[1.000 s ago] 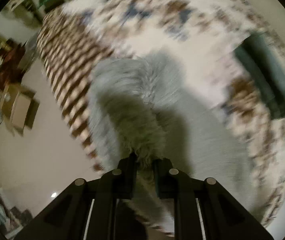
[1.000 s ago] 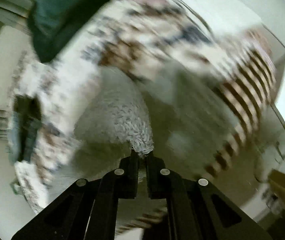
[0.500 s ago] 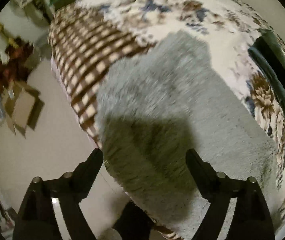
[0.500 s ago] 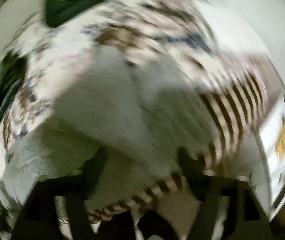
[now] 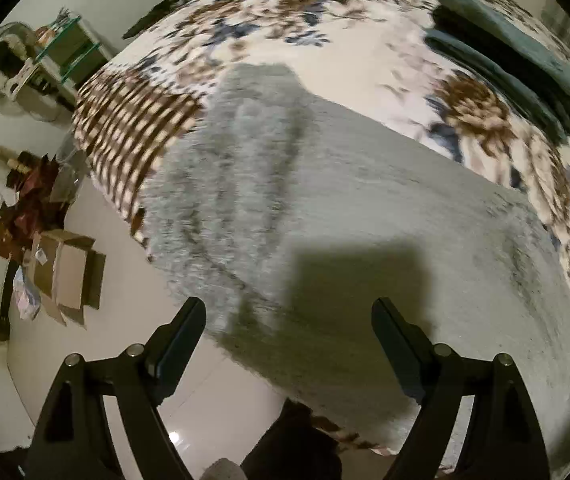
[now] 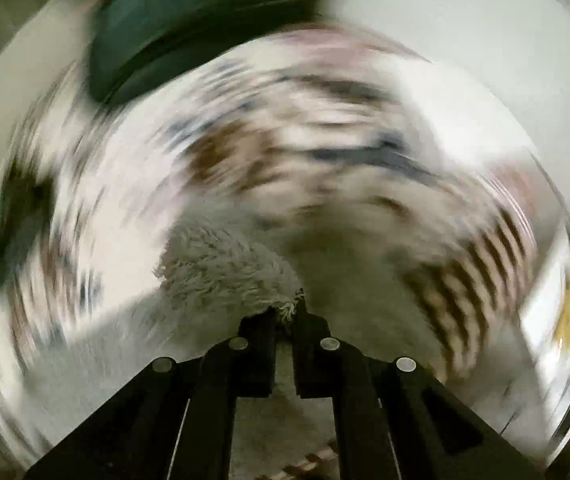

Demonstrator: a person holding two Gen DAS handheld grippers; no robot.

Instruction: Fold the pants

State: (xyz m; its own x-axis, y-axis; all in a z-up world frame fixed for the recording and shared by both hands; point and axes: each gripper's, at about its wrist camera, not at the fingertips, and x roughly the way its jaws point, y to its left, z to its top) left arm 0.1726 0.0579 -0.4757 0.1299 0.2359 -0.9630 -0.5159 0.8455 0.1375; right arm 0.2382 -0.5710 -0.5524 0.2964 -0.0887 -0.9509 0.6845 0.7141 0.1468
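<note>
Pants (image 5: pixel 365 200) lengthwise along bed edge; left gripper (image 5: pixel 289 316) spread wide; right gripper (image 6: pixel 285 314) pinching fleece.

A home bedroom: floral bedspread (image 5: pixel 365 48) over a bed, cardboard boxes (image 5: pixel 67 272) on the floor
</note>
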